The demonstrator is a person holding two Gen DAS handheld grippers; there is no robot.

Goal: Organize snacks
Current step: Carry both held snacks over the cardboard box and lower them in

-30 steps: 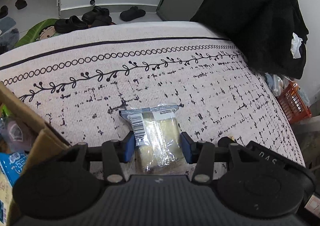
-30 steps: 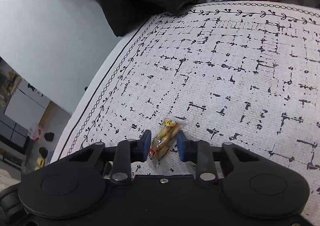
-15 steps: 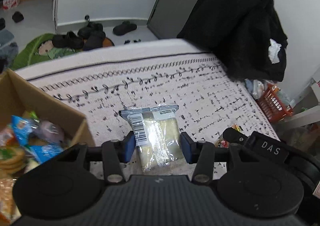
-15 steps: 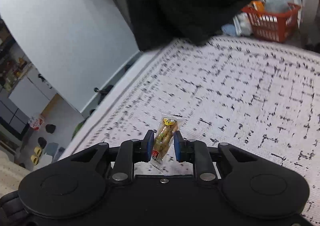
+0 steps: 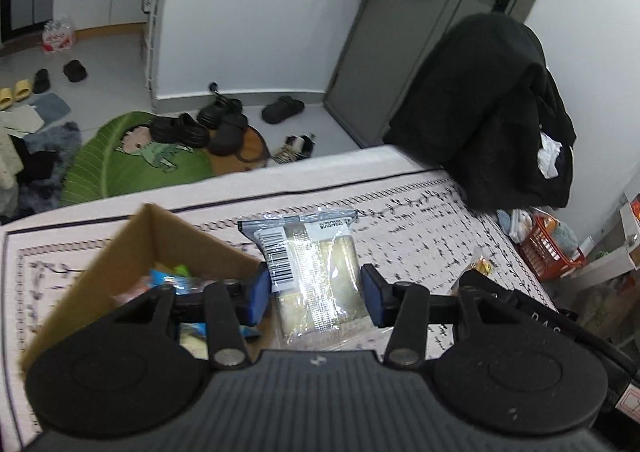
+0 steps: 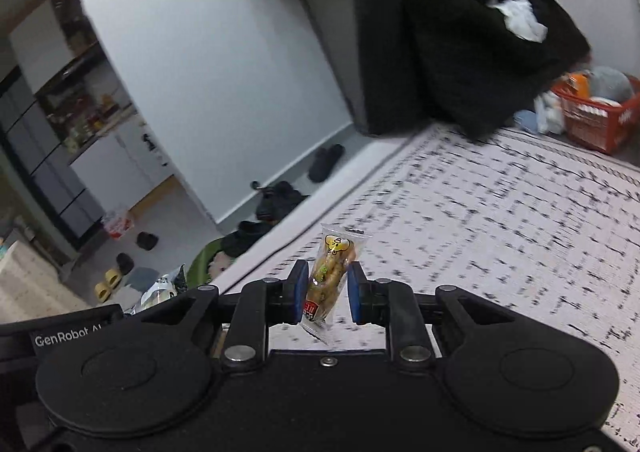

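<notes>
Over patterned bedspread (image 5: 420, 219): left gripper (image 5: 316, 294) clamping barcoded cake pack (image 5: 316, 268), right gripper (image 6: 328, 292) loosely around peanut sachet (image 6: 330, 272); best released squarely above cardboard box (image 5: 132, 248) at near left.

We can't read the blurred patterned cloth (image 6: 500, 211); cardboard box (image 5: 132, 252) contents mostly hidden behind left gripper (image 5: 316, 294), at 9 o'clock.

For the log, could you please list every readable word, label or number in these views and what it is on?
"GenRobot A": left gripper body, cut off at its edge.
"D A S": right gripper body.
Clear wrapped pastry packet: barcode and upside-down print, too small to read.
Small yellow snack packet: red label, too blurred to read.
</notes>
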